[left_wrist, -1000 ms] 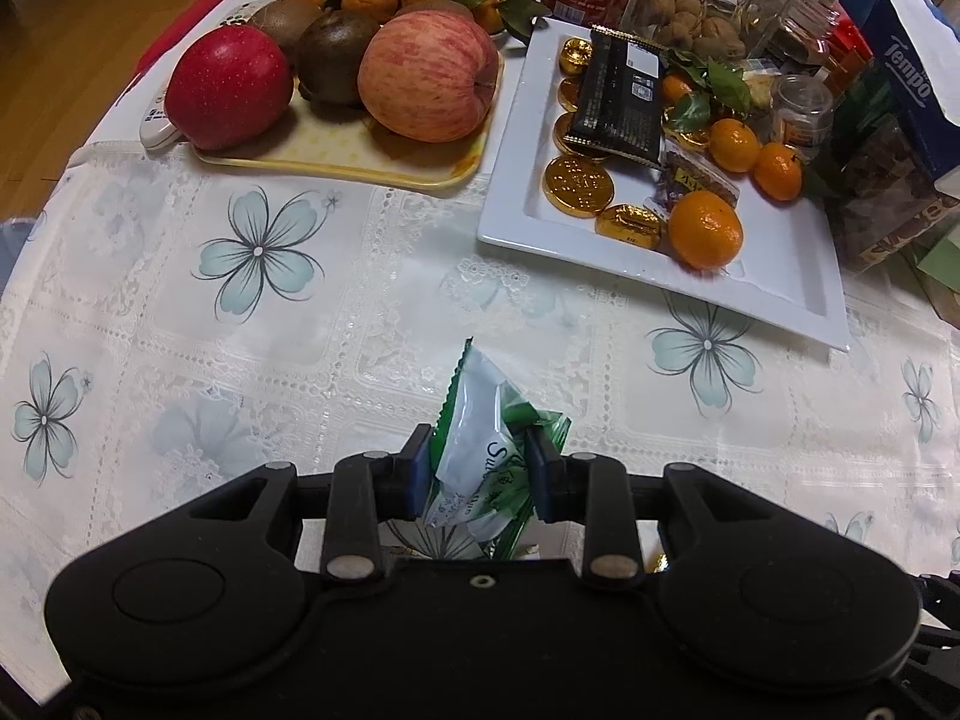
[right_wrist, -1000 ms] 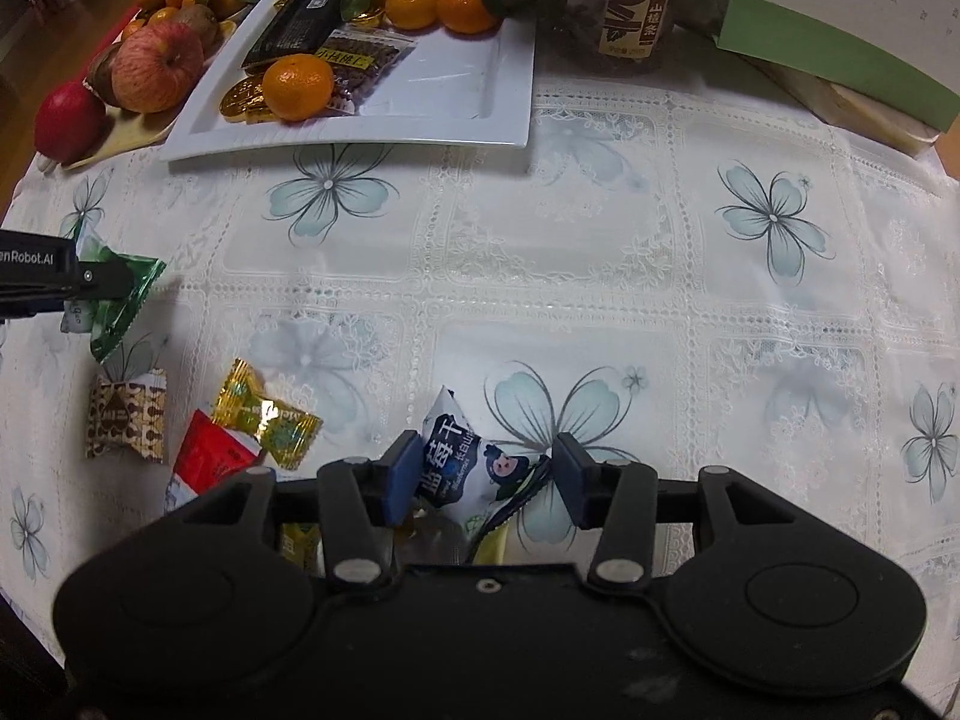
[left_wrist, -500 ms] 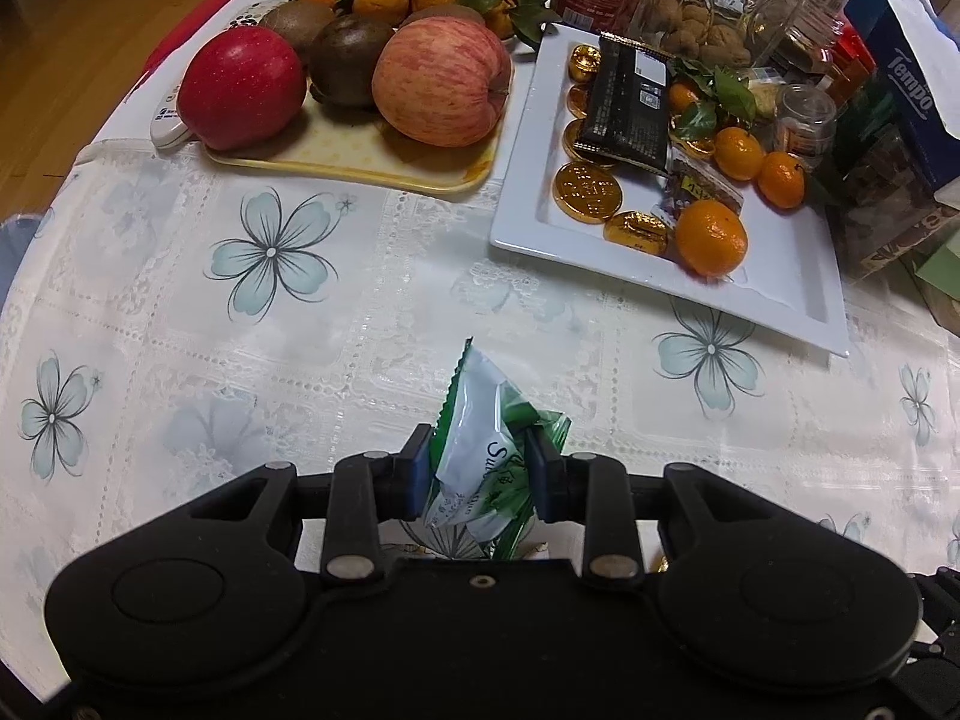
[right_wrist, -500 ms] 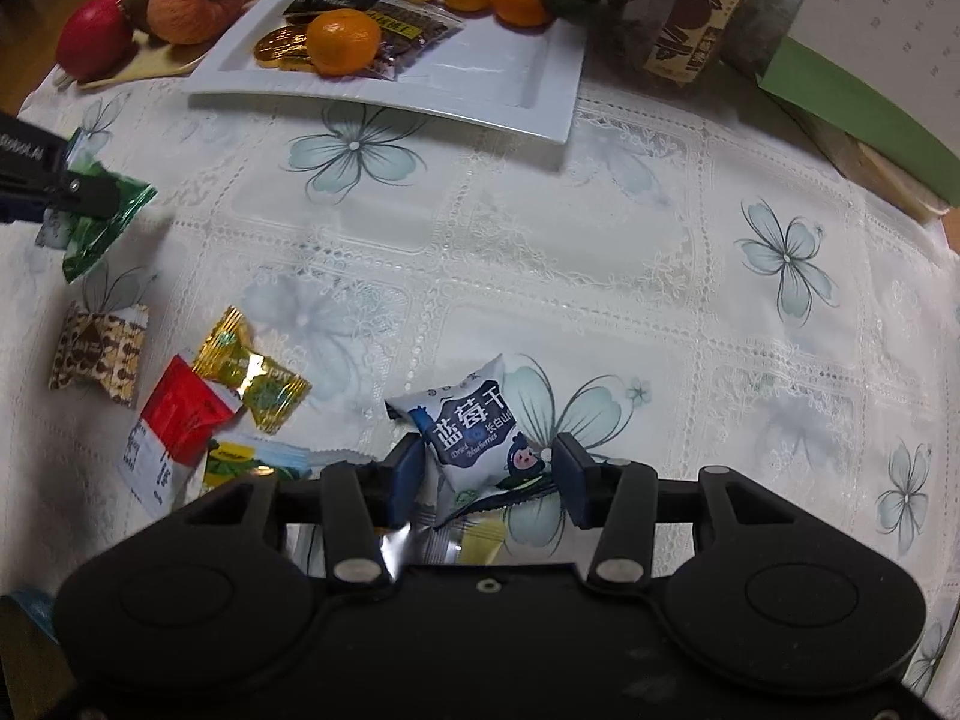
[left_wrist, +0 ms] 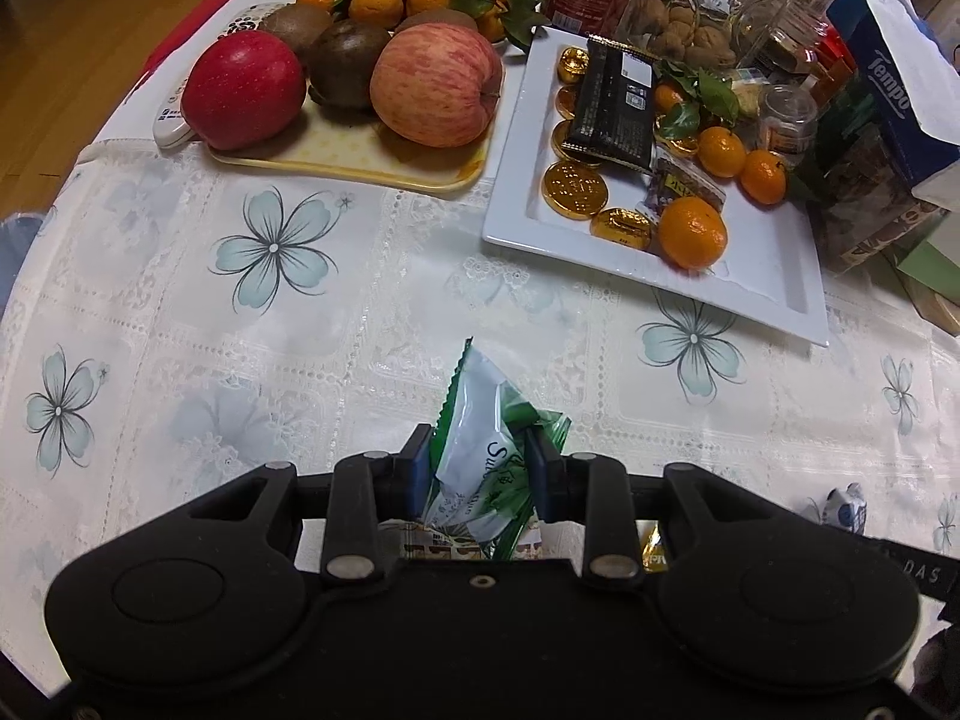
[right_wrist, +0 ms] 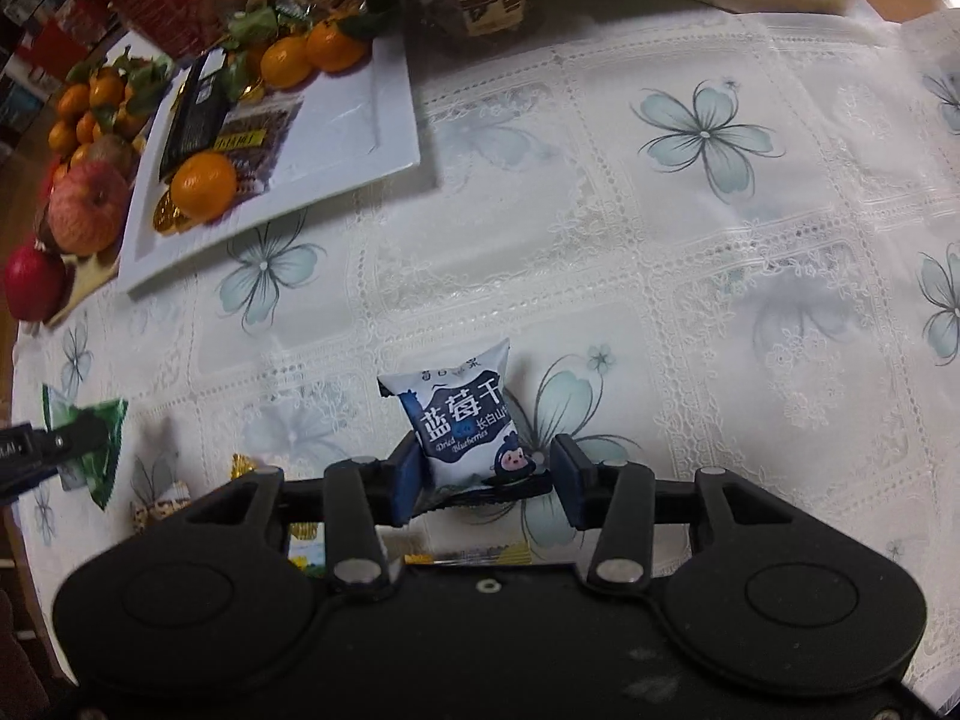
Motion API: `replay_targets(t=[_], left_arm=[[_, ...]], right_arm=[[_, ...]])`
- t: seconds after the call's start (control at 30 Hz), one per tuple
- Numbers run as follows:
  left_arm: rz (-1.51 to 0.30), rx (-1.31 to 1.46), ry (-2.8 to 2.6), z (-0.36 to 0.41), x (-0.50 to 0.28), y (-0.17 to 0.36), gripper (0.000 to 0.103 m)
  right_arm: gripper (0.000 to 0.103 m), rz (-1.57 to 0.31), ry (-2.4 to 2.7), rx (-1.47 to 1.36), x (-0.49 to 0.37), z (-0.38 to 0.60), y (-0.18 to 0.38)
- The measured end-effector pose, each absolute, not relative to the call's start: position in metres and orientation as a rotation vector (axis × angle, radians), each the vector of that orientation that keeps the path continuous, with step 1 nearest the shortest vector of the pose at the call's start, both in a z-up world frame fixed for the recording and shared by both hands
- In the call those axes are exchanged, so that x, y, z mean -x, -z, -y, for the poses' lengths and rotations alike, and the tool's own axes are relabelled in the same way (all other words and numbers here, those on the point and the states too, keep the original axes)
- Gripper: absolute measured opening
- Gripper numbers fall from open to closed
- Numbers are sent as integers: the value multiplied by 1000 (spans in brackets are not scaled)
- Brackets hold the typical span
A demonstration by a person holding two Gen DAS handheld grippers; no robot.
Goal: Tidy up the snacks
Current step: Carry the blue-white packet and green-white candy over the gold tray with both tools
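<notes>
While the white lace tablecloth with pale blue flowers (left_wrist: 270, 252) lies bare ahead of both grippers, its far side is crowded: a yellow tray (left_wrist: 336, 162) carries two apples, one dark red (left_wrist: 243, 90) and one striped pink (left_wrist: 435, 84), with brown kiwis and a heap of mandarins behind. Beside it a white rectangular plate (left_wrist: 774, 264) holds a black snack bar (left_wrist: 615, 105), gold foil coins and three loose mandarins (left_wrist: 693, 231); jars and a blue tissue box (left_wrist: 900, 84) stand beyond. The left gripper (left_wrist: 483, 468) pinches a green-and-white crinkled snack packet (left_wrist: 480, 420) between narrow jaws, the packet standing up above the tablecloth. The right gripper (right_wrist: 489, 471) has its jaws wider; a white-and-blue dried blueberry packet (right_wrist: 459, 414) sits between them, touching the left pad, with a gap at the right one. A few more wrapped sweets (right_wrist: 159, 507) lie by the right gripper's left side.
</notes>
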State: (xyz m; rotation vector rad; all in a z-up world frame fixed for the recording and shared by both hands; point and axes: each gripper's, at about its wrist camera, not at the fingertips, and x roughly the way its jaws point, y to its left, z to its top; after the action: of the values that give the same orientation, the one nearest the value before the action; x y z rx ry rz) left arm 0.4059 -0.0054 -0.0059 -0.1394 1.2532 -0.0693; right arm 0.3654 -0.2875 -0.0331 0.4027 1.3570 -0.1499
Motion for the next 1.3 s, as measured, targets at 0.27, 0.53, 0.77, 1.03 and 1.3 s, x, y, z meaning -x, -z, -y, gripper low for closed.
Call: replay_targets(t=[0.27,0.53,0.77,1.03,1.3], left_arm=[[-1297,139,131,16,-375,-15,40],[-1379,198,265,19,-330,-23,40],[-1308,74,223,10,-272,-18,40],[-1216,82,239,0,-193,-16,40],[-1112,-1,177,8,-144,-13,40]], right_arm=[[47,-1298,200,-428,-360,297,10],[47,-1296,218,-409,-345,299,8],[47,-1237,207,-409,-310,304,-14],[47,-1071,179,-415,-236,290,-40],[47,-987,142,-431,-130,274,-43]])
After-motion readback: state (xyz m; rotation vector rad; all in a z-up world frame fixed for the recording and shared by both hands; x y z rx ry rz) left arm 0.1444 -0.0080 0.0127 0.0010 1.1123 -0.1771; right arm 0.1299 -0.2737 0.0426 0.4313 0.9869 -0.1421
